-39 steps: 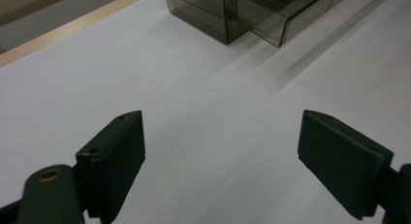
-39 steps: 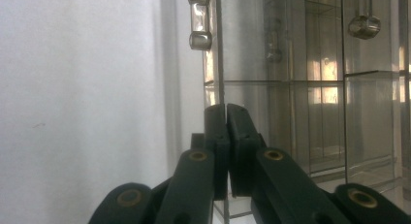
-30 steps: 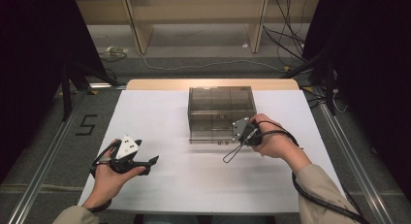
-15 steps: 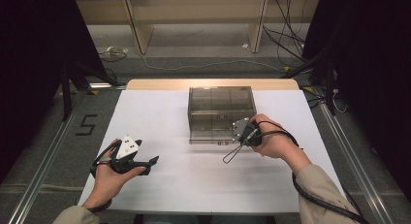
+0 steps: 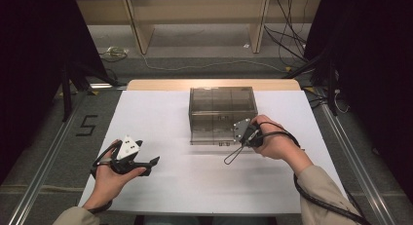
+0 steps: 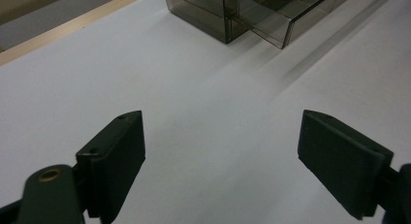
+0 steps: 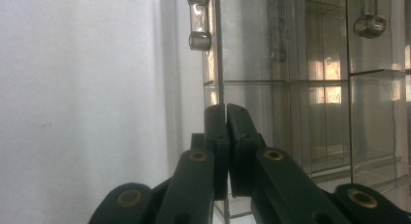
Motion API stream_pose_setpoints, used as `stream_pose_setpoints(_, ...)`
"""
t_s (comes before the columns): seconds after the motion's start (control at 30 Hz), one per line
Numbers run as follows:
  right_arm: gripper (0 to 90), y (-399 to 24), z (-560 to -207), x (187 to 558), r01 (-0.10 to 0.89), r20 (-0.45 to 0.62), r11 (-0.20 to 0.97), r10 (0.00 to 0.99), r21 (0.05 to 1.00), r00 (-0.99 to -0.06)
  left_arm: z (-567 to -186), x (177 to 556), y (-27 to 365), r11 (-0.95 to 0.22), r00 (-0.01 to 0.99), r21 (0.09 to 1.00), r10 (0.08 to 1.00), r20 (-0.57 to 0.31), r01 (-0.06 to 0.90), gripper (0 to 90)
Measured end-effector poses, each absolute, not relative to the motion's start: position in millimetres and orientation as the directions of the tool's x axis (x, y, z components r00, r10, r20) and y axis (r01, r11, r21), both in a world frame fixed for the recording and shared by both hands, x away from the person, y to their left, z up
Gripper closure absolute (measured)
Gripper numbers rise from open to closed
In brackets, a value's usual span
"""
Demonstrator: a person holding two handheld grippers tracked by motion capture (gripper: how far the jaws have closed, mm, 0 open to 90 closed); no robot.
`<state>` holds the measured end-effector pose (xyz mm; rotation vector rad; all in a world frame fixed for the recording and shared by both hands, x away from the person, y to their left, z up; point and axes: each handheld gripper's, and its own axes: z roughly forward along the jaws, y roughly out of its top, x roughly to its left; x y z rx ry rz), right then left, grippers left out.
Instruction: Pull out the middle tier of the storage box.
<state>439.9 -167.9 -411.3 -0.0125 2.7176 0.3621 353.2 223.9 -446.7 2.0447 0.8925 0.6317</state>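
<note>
A smoky clear drawer box (image 5: 222, 108) stands at the middle of the white table (image 5: 160, 113). Its lowest drawer (image 5: 214, 137) is pulled out a little toward me; in the left gripper view the box (image 6: 203, 8) and the protruding drawer (image 6: 286, 23) lie far ahead. My right gripper (image 5: 237, 136) is at the drawer's front right corner. In its own view the right gripper (image 7: 226, 112) is shut, with a thin clear drawer wall (image 7: 219, 54) pinched edge-on between the pads. My left gripper (image 5: 152, 162) rests low at the front left, open, and the left gripper (image 6: 220, 156) has only bare table between its jaws.
Small clear drawer handles (image 7: 198, 20) show on the box front. A cable loop (image 5: 233, 157) from the right gripper lies on the table beside the drawer. Metal rails (image 5: 44, 171) run along both table sides, and wooden shelving (image 5: 195, 20) stands beyond the far edge.
</note>
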Motion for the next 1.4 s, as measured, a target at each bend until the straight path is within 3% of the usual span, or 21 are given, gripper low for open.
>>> stream_pose_setpoints(0.57, 88.4, -170.3, -413.0, 439.5, -0.046, -0.384, 0.961, 0.065, 0.274, -0.921, -446.6, 353.1, 224.0, -0.431, 0.626, 0.822, 0.77, 0.121, 0.371, 17.3)
stream_pose_setpoints(0.9, 83.7, -170.5, -415.7, 440.5, -0.035, -0.389, 0.957, 0.083, 0.287, -0.917, -446.3, 353.1, 224.1, -0.431, 0.626, 0.822, 0.77, 0.122, 0.371, 17.3)
stream_pose_setpoints(1.1, 73.1, -170.3, -415.4, 439.9, 0.009, -0.377, 0.946, 0.138, 0.325, -0.916, -446.3, 353.2, 224.2, -0.432, 0.626, 0.822, 0.77, 0.122, 0.37, 17.3)
stream_pose_setpoints(1.4, 56.6, -176.5, -420.8, 438.2, 0.127, -0.332, 0.868, 0.314, 0.48, -0.89, -446.1, 353.1, 224.1, -0.433, 0.627, 0.823, 0.769, 0.124, 0.368, 17.4)
